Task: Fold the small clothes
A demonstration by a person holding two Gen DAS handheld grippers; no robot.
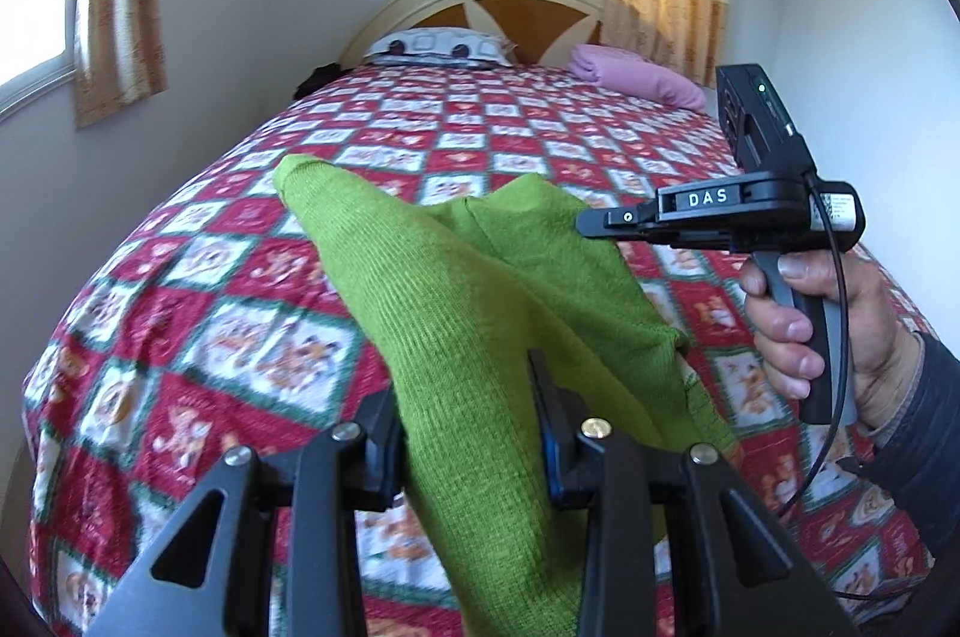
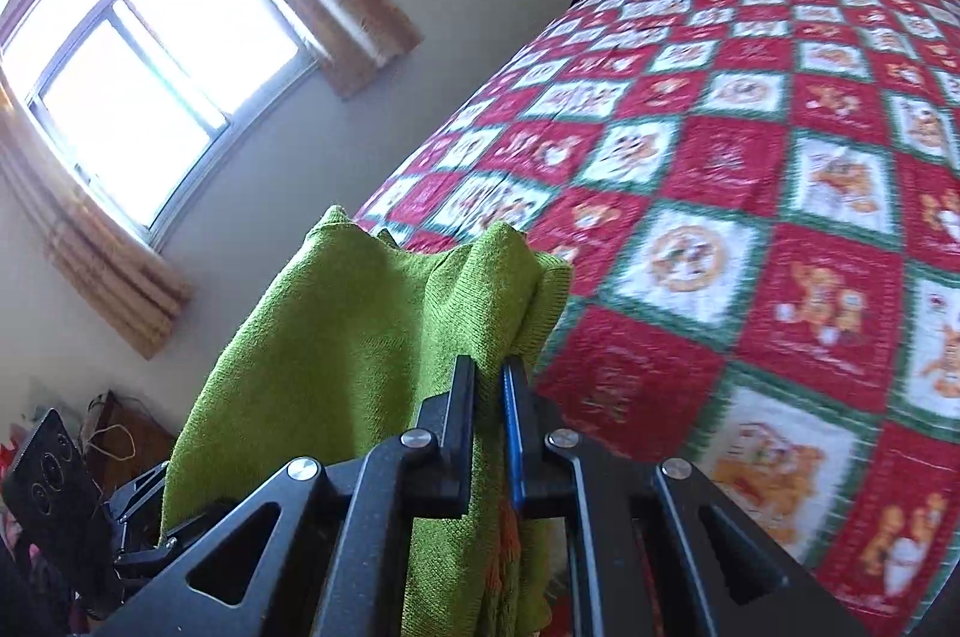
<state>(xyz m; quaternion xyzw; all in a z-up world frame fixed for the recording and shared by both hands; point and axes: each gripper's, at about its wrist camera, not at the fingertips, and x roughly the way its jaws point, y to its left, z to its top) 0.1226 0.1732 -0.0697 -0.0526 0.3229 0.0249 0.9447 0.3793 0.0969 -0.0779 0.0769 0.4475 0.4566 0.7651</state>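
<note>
A green knit garment (image 1: 456, 289) hangs above the bed, held up at two places. In the left wrist view a thick bunch of it fills the gap between my left gripper's (image 1: 465, 415) fingers, which press on it. My right gripper (image 1: 591, 220), held in a person's hand (image 1: 798, 331), reaches in from the right, its tip at the garment's far edge. In the right wrist view my right gripper (image 2: 489, 376) is shut on a fold of the green garment (image 2: 360, 337), which drapes down to the left over the left tool's black body (image 2: 48, 475).
The bed's red, white and green quilt (image 1: 198, 289) spreads below the garment. A patterned pillow (image 1: 438, 46) and a folded pink cloth (image 1: 636, 76) lie by the headboard (image 1: 528, 7). A curtained window (image 2: 150, 79) and a wall run along the bed's left side.
</note>
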